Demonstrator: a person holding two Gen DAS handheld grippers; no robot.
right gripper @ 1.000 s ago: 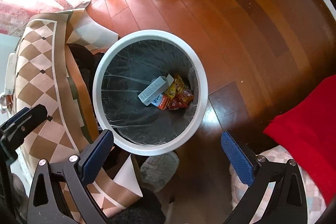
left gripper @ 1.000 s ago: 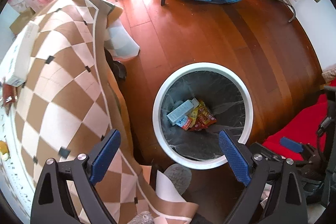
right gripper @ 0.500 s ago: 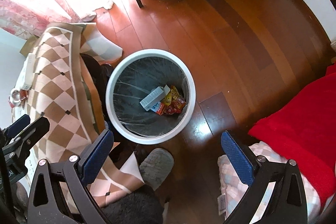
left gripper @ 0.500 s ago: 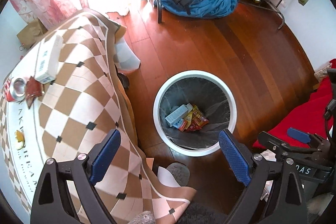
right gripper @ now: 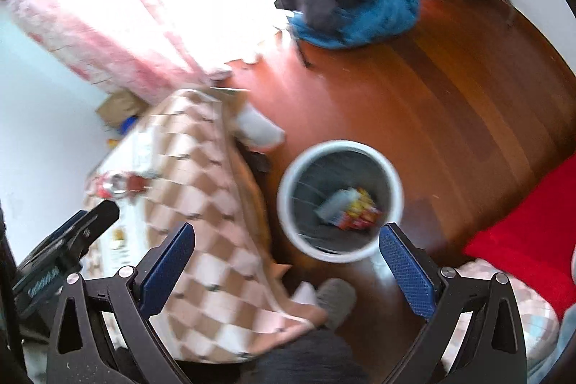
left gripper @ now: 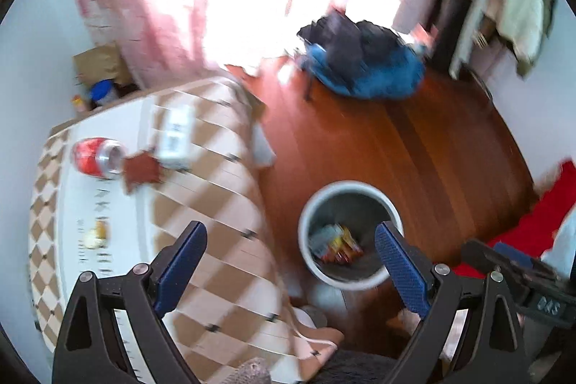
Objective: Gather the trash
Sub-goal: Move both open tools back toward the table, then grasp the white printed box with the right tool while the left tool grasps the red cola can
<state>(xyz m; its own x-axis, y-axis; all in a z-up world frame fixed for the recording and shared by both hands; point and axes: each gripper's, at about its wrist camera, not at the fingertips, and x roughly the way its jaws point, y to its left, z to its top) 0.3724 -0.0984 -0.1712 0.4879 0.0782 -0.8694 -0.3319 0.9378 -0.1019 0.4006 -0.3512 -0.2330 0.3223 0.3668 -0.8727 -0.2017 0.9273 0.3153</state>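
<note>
Standing on the wooden floor (left gripper: 414, 146), the white round bin (left gripper: 351, 234) is the landmark: lined with a dark bag, it holds a pale carton (right gripper: 333, 207) and, touching it, a few red-and-yellow snack wrappers (right gripper: 361, 213) at the bottom. Beside the bin rises a table under a brown-and-cream checked cloth (left gripper: 216, 204). On that table, well apart from the bin, lie a red drinks can (left gripper: 94, 156) on its side, a crumpled brown wrapper (left gripper: 141, 170) touching the can's open end, a white box (left gripper: 176, 136) just beyond the wrapper, and a small yellowish scrap (left gripper: 96, 234) nearer the camera. Beyond the bin, a heap of blue and dark clothing (left gripper: 363, 67) rests on the floor, and a red blanket (right gripper: 532, 236) lies on the bin's other side. A grey slipper (right gripper: 336, 301) sits just below the bin near the cloth's hem.

The left gripper (left gripper: 289, 270) hangs above, its blue-padded fingers (left gripper: 181, 263) spread wide with nothing between them; one pad overlaps the cloth in view, the other the bin's rim. The right gripper (right gripper: 286, 270) is likewise wide apart and empty, above the bin and table edge. Both views are blurred.
</note>
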